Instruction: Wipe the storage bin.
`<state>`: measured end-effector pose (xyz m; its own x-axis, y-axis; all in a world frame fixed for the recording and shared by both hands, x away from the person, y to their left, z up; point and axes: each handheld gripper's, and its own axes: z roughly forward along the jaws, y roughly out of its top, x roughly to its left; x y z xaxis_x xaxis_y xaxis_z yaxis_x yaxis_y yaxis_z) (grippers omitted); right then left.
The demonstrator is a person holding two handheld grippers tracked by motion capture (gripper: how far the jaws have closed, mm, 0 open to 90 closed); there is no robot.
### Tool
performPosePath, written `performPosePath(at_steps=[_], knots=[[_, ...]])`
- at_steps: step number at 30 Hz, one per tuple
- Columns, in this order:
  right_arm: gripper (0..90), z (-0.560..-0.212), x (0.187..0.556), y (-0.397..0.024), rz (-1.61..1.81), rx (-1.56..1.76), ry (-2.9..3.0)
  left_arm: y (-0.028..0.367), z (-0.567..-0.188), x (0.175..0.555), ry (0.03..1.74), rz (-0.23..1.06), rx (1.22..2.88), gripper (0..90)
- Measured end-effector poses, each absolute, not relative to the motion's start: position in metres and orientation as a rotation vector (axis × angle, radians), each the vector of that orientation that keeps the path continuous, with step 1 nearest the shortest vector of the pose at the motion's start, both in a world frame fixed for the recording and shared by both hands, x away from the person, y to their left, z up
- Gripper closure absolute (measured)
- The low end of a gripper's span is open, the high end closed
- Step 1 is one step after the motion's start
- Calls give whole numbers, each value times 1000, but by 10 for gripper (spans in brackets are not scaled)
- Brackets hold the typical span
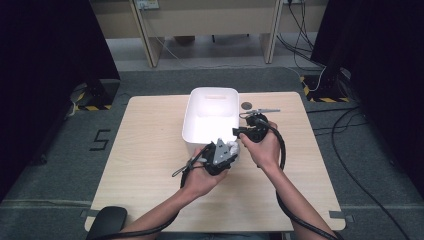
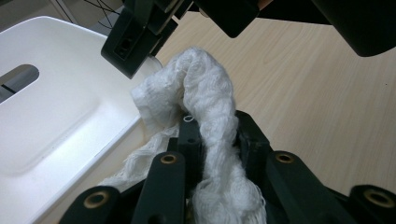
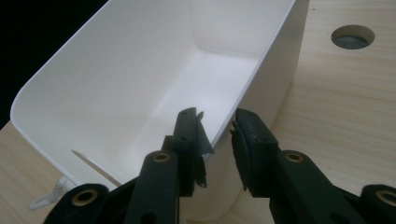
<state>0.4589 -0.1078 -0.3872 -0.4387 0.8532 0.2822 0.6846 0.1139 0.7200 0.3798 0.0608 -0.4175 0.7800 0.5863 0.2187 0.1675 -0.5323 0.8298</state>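
A white knitted cloth is clamped between the jaws of my left gripper and arches up out of them. From above, the left gripper holds the cloth just off the near right corner of a white plastic bin. My right gripper is close beside it, at the bin's right wall. In the right gripper view its jaws stand apart with nothing between them, above the rim of the bin. Its black body hangs over the cloth in the left gripper view.
The bin is empty and has a handle slot in its far wall. It stands on a light wooden table with a round cable hole beyond the right gripper. Dark screens flank the table, and cables lie on the floor at the right.
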Motion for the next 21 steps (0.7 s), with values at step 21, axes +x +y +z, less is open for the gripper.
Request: performPosePath(at_steps=[21], knots=[[635,-386,474,-105,1183,1614,2174,150,-417,348,663,641,2099,748]])
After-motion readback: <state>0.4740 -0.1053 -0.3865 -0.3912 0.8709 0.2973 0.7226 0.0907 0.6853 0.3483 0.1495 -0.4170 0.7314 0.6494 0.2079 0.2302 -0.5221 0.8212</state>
